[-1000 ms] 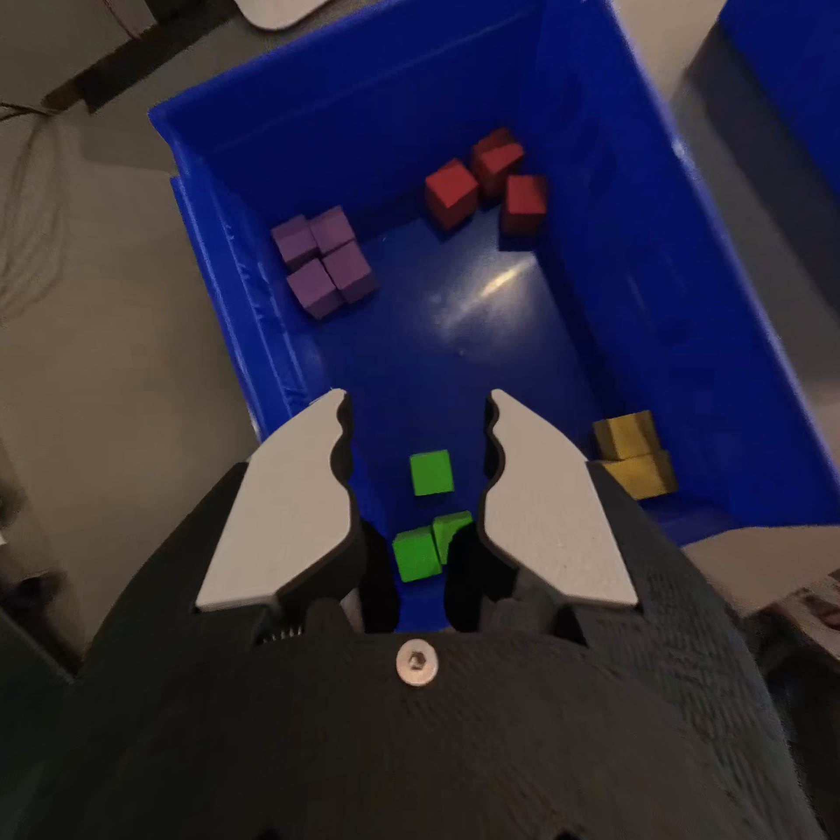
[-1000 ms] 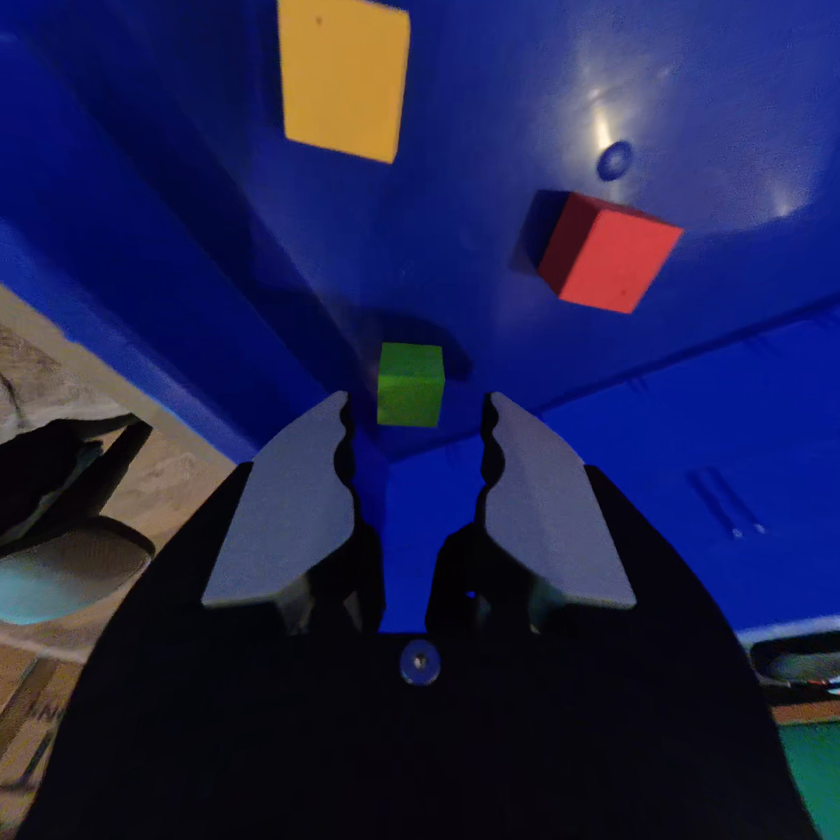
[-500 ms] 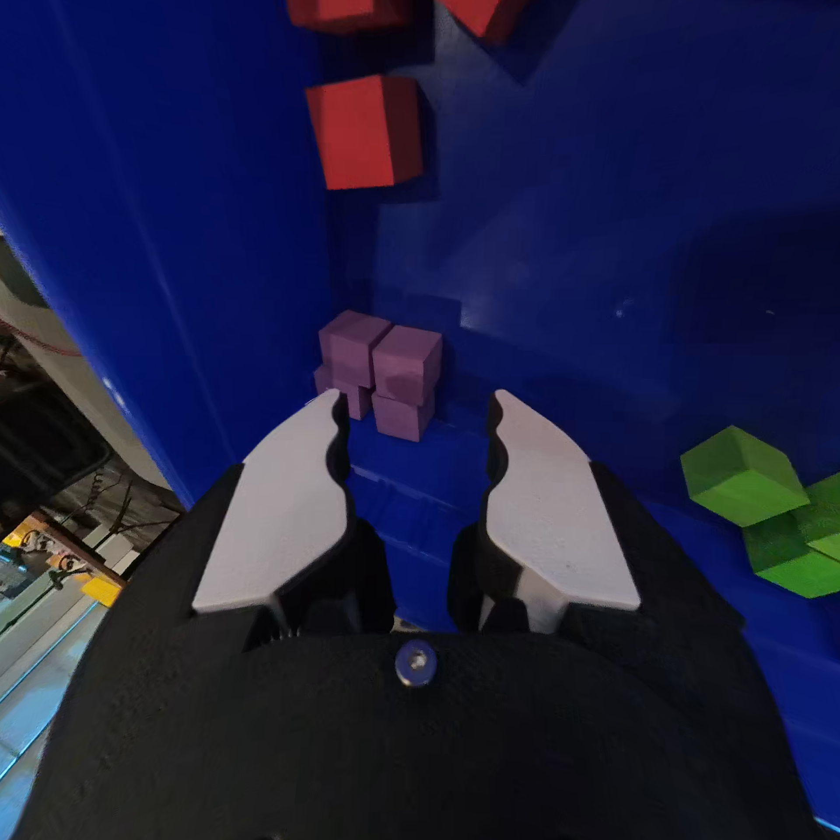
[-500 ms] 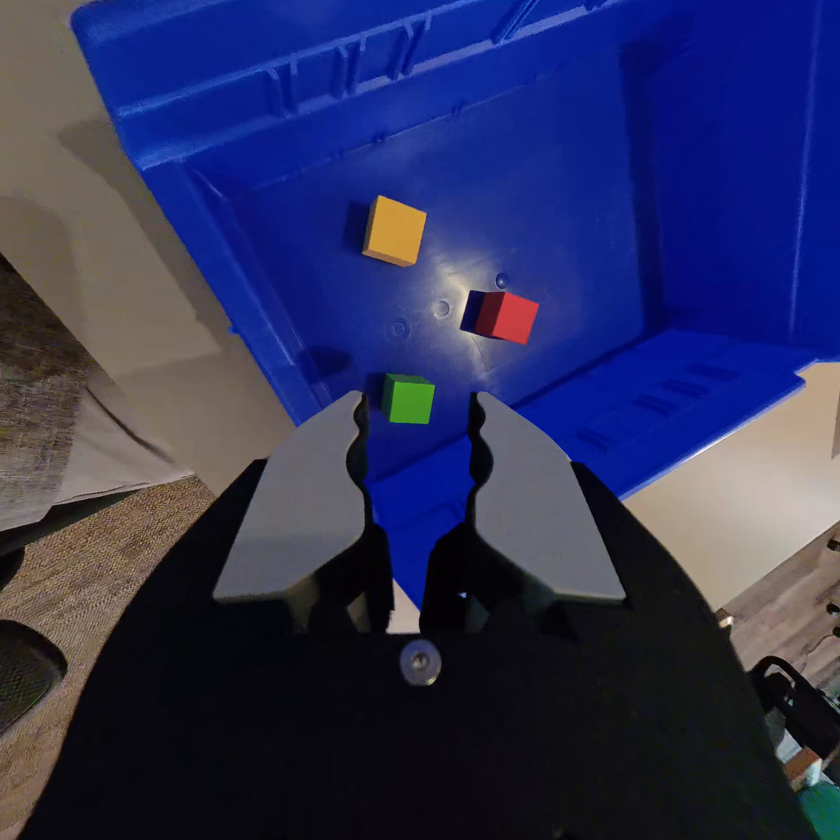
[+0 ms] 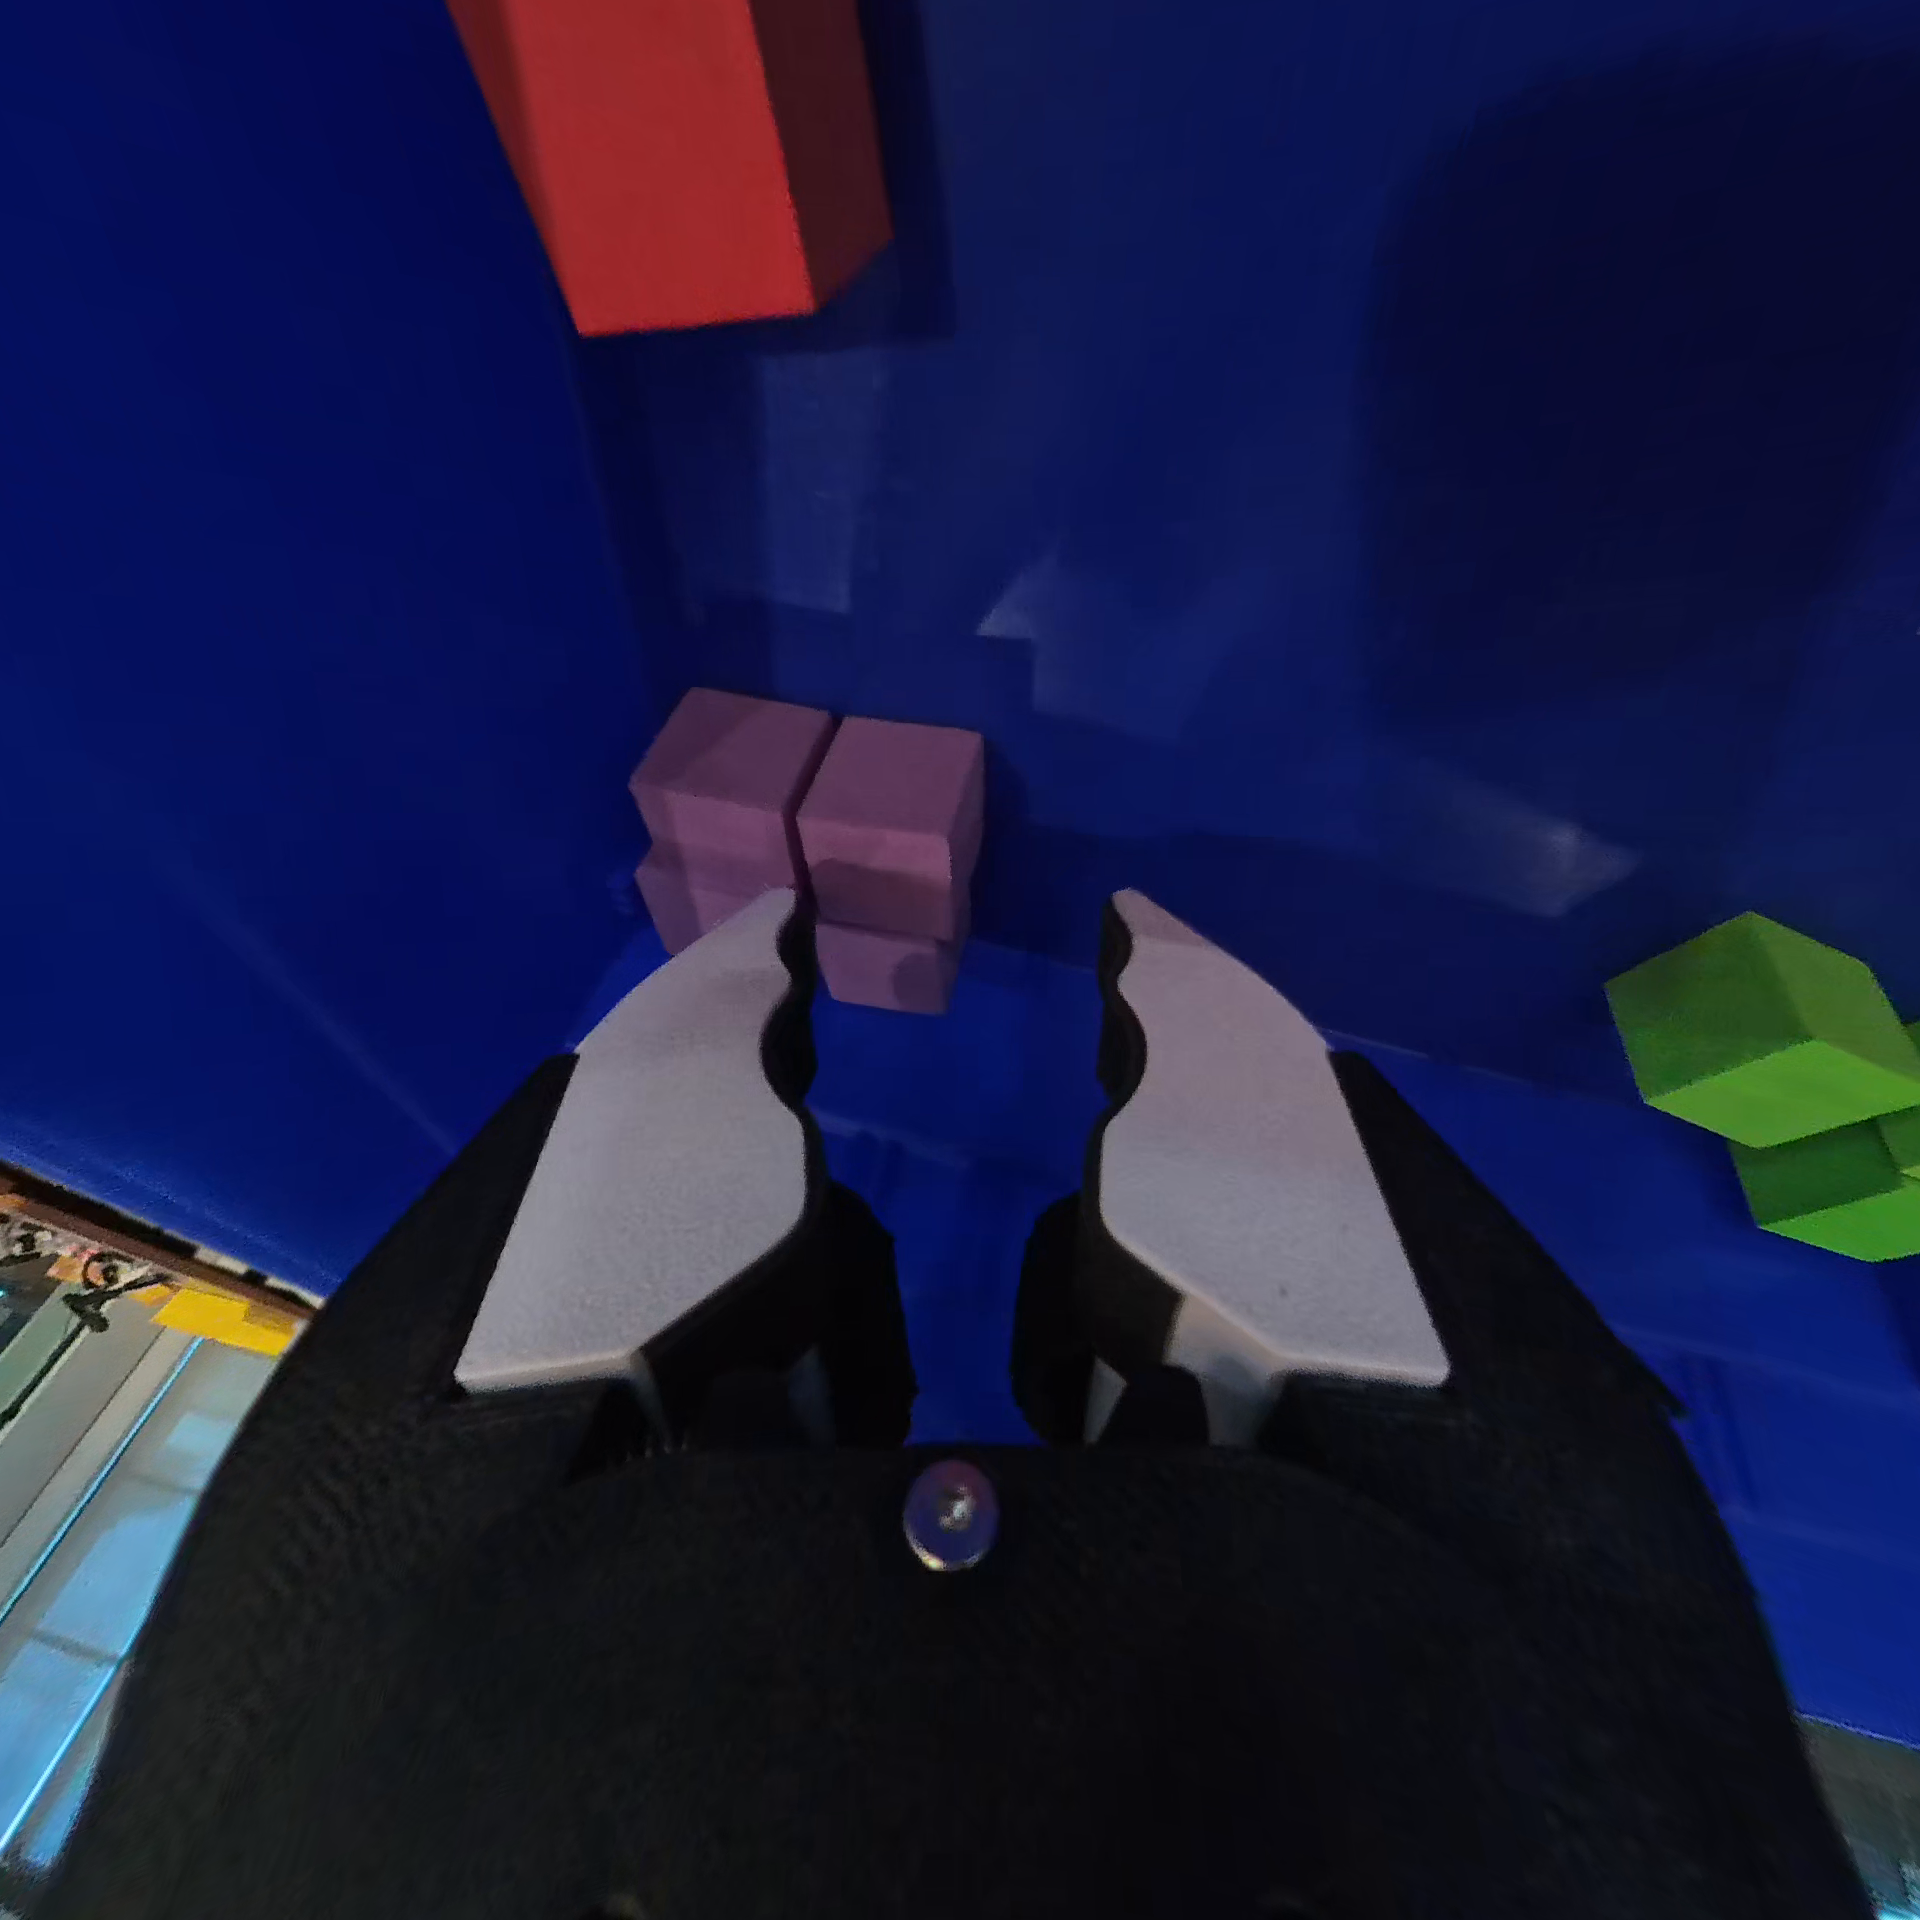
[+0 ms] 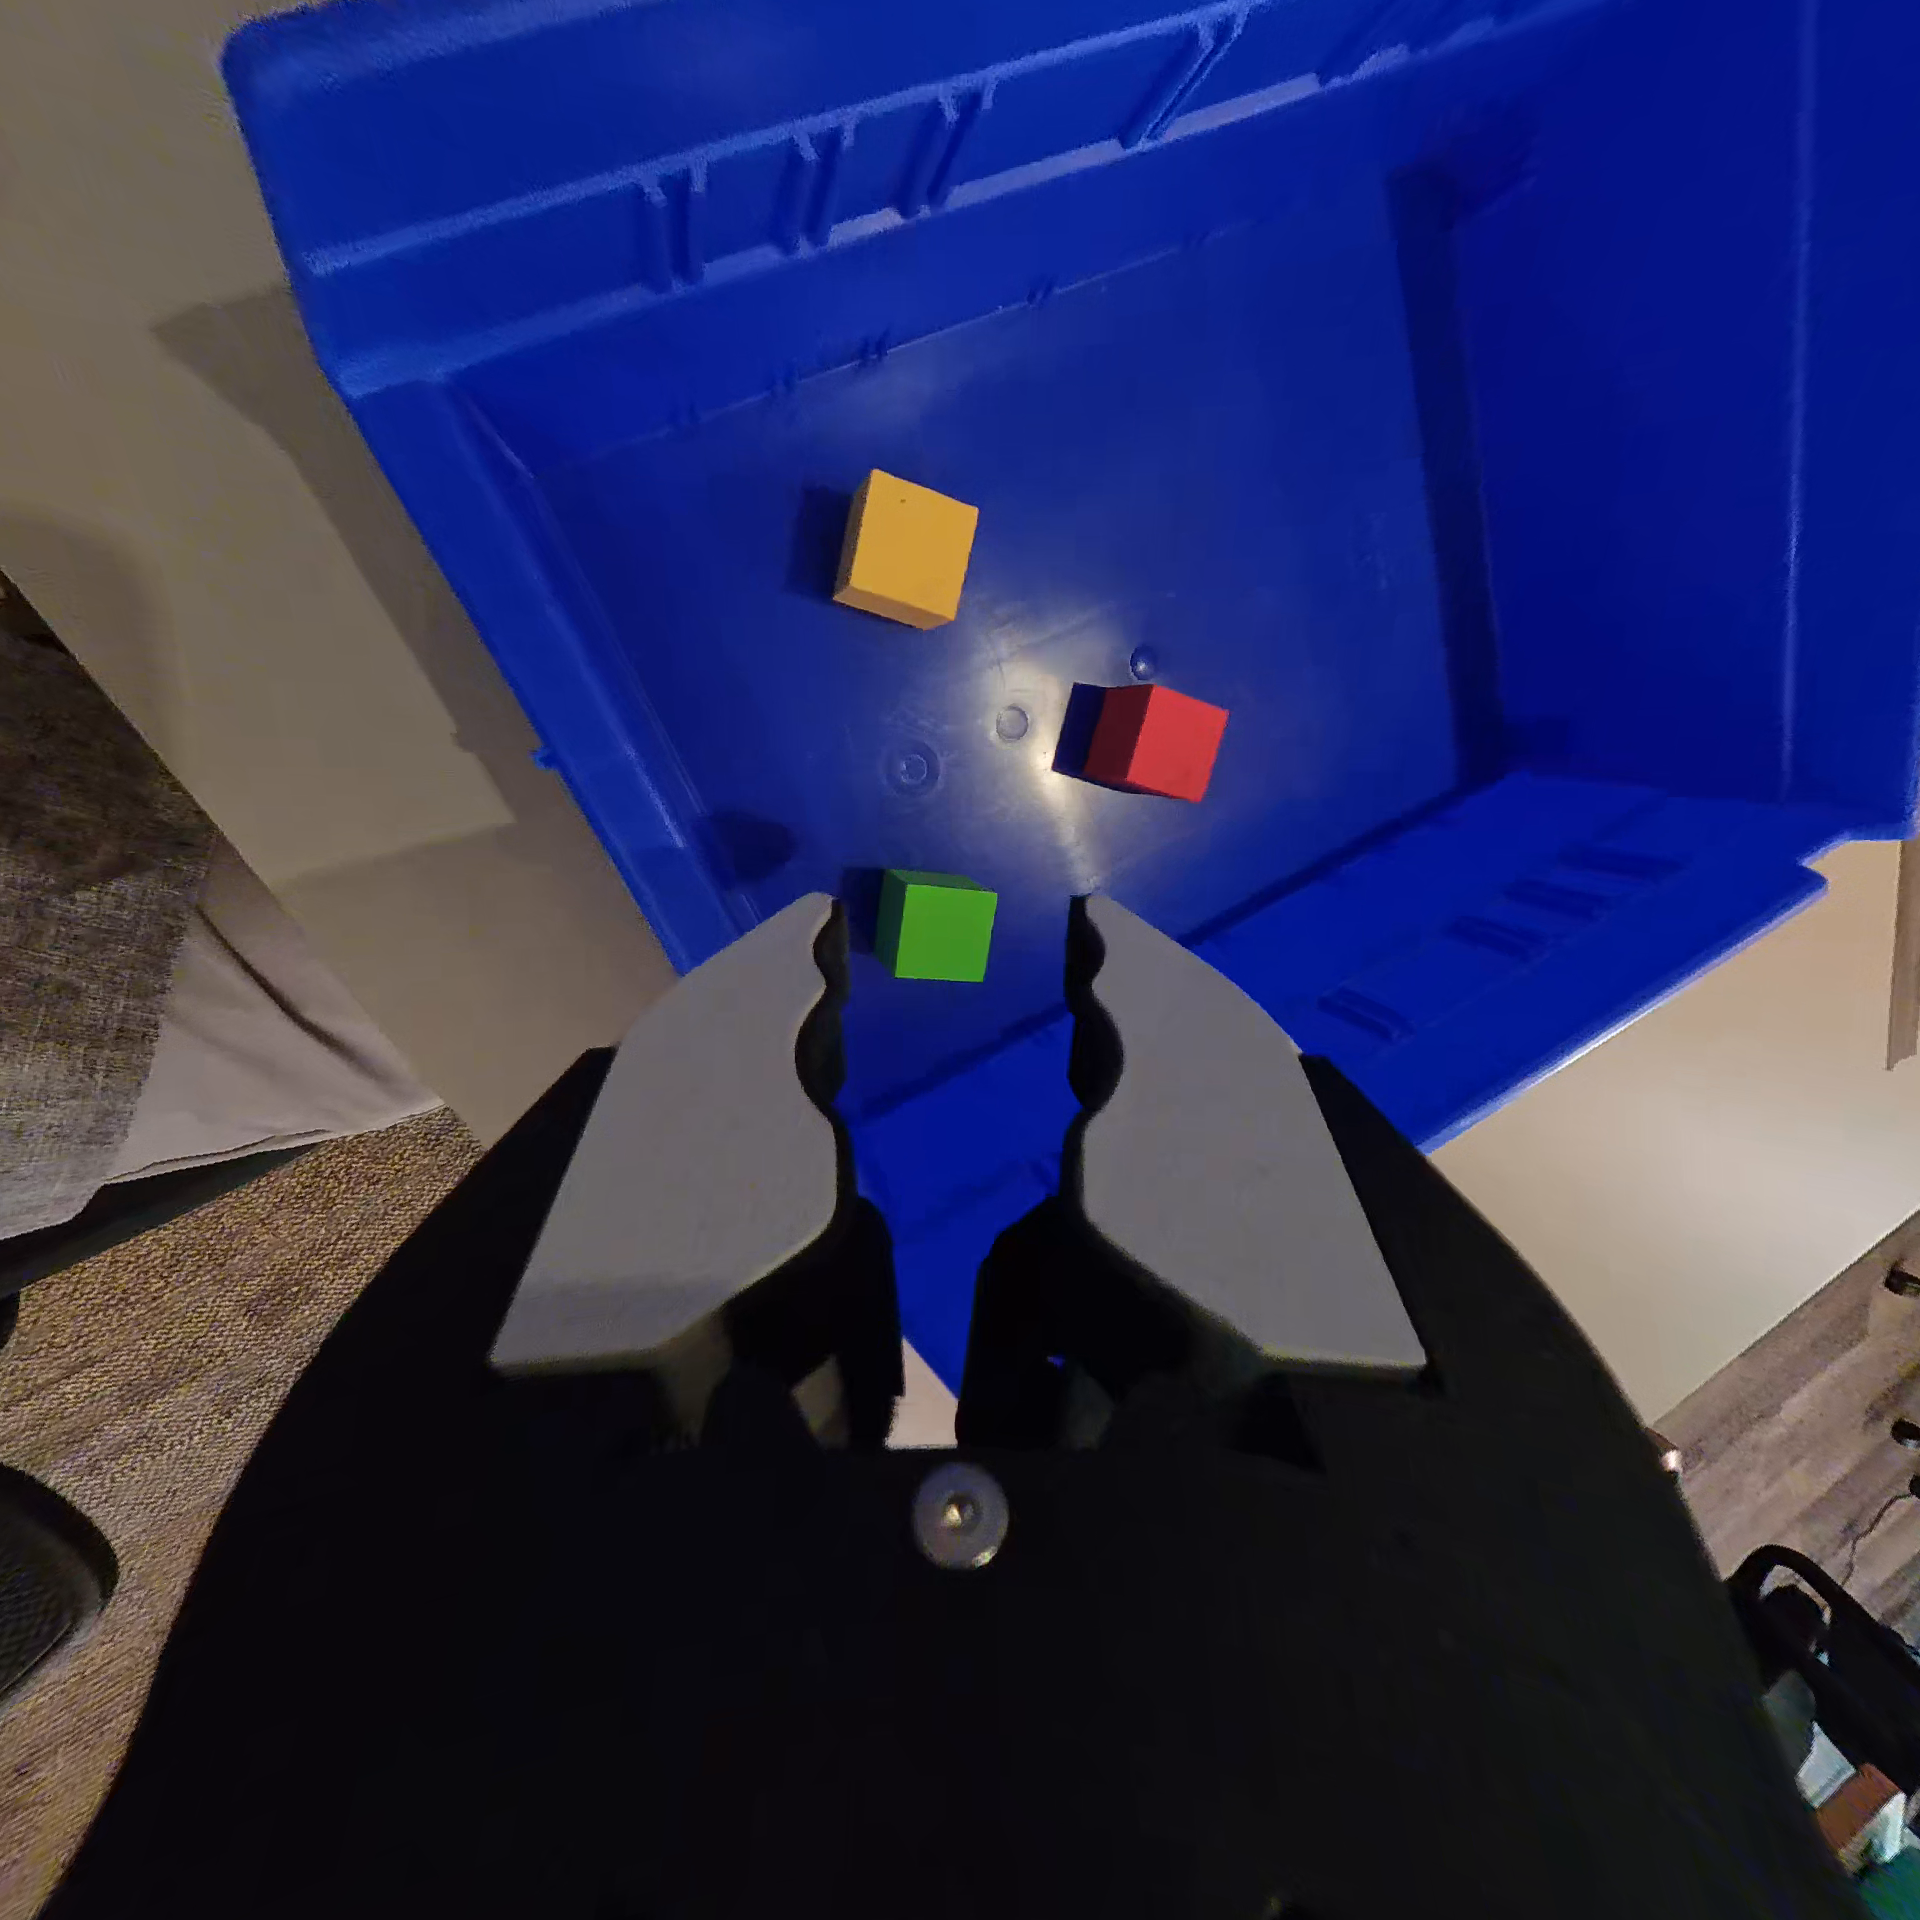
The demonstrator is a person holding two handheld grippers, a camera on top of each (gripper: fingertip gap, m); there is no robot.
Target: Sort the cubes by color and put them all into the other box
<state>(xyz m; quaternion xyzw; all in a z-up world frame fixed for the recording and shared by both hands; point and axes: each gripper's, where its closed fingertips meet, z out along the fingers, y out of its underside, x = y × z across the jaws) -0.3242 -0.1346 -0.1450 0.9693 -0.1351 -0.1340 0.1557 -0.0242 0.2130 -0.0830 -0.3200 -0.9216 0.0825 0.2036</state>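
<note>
My left gripper (image 5: 951, 935) is deep inside a blue bin (image 5: 312, 623), jaws spread wide and holding nothing. Just ahead of the tips sits the purple stack (image 5: 831, 831), tucked into the bin's corner; my left fingertip (image 5: 769, 925) looks just beside it, though I can't tell if it touches. A red cube (image 5: 665, 156) lies beyond the stack, green cubes (image 5: 1787, 1081) off to its right.

My right gripper (image 6: 951, 914) hangs above another bin (image 6: 727, 208), also wide open and empty. The green cube (image 6: 940, 927) lies on the floor between and below the tips, nearer the left one. Past it sit a red block (image 6: 1153, 740) and a yellow cube (image 6: 906, 549), each well apart.
</note>
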